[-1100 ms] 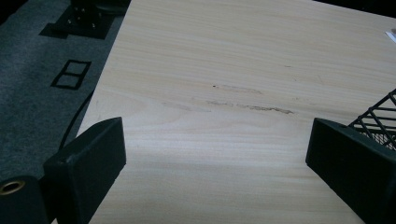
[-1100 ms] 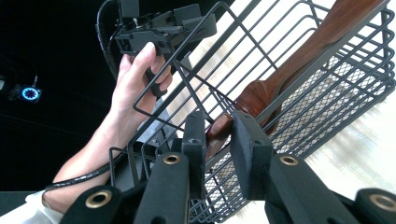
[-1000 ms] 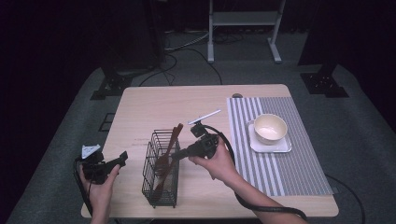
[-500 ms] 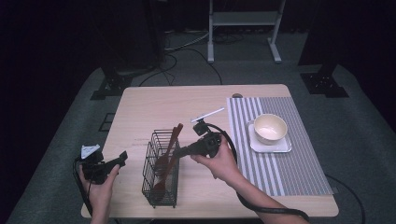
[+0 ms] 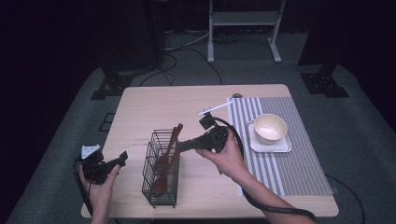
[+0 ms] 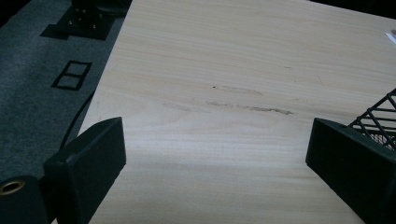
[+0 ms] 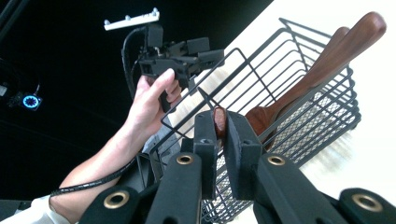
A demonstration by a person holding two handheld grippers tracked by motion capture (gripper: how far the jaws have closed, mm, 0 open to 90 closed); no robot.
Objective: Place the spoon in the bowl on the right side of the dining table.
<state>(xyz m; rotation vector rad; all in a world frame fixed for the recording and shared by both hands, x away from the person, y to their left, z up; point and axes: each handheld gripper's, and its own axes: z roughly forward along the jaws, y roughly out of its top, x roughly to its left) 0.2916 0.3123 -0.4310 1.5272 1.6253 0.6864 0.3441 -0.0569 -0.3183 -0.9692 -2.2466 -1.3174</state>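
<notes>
Two wooden spoons (image 5: 164, 161) in black wire basket (image 5: 161, 198), 7 o'clock from white bowl (image 5: 270, 128). Right gripper (image 7: 220, 125) pinching spoon handle tip; risks slipping or snagging wire. Left gripper (image 5: 122, 157) spread, idle.

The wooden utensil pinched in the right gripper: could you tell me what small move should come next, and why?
Probably a straight lift. The right gripper is shut on the wooden utensil's handle, while its lower part still sits inside the wire basket beside a second wooden utensil. Raising it along its own length should clear the rim without tipping the basket. The left gripper waits open beside it.
</notes>
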